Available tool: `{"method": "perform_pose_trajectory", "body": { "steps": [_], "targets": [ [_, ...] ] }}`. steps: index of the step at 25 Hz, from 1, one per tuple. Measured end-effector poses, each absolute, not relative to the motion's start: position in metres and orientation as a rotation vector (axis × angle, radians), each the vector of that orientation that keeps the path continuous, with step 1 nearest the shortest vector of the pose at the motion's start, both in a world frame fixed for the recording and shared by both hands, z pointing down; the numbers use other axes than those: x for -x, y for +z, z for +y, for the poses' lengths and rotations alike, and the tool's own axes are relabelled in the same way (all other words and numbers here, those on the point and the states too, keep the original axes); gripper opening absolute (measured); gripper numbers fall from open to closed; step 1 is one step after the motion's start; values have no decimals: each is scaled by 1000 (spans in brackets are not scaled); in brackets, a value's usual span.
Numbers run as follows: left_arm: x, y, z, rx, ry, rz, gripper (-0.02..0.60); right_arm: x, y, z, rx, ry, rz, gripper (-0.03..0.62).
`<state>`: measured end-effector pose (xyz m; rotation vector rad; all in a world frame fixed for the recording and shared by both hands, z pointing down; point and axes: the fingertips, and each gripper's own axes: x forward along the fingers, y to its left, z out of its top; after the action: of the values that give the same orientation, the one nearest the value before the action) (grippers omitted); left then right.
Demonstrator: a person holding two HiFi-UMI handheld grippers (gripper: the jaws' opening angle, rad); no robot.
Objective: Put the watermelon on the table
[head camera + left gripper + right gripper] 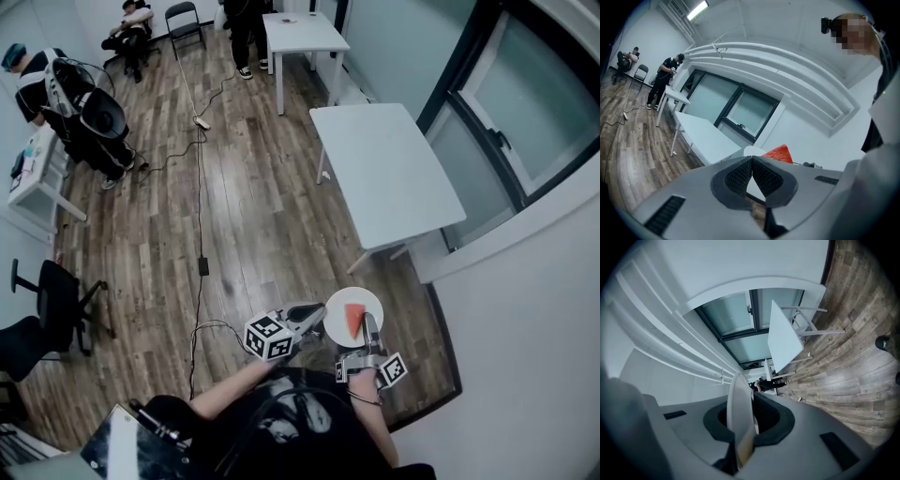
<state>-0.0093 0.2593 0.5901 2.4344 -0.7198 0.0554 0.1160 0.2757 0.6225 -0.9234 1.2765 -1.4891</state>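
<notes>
A red wedge of watermelon (354, 321) lies on a round white plate (336, 326), held in the air above the wooden floor. My right gripper (369, 325) is shut on the plate's near rim. In the right gripper view the plate (739, 404) stands edge-on between the pads. My left gripper (317, 317) is shut at the plate's left edge, its pads meeting with nothing seen between them. In the left gripper view the watermelon (780, 153) and the plate (753, 151) show just beyond the closed tips (751, 162). The white table (384, 173) stands ahead, apart from the plate.
A second white table (300, 33) stands further back. Several people and chairs (183, 19) are at the far left. Cables (199, 234) run along the floor. A dark-framed window (511, 112) and a white wall (525, 328) close off the right side.
</notes>
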Motion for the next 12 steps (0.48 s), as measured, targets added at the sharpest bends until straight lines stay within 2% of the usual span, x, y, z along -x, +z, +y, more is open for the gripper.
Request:
{"method": "perform_pose_trajectory", "body": {
  "steps": [12],
  "targets": [
    [-47, 571, 147, -2465, 27, -861, 5, -168, 609, 139, 806, -1493, 1301, 38]
  ]
}}
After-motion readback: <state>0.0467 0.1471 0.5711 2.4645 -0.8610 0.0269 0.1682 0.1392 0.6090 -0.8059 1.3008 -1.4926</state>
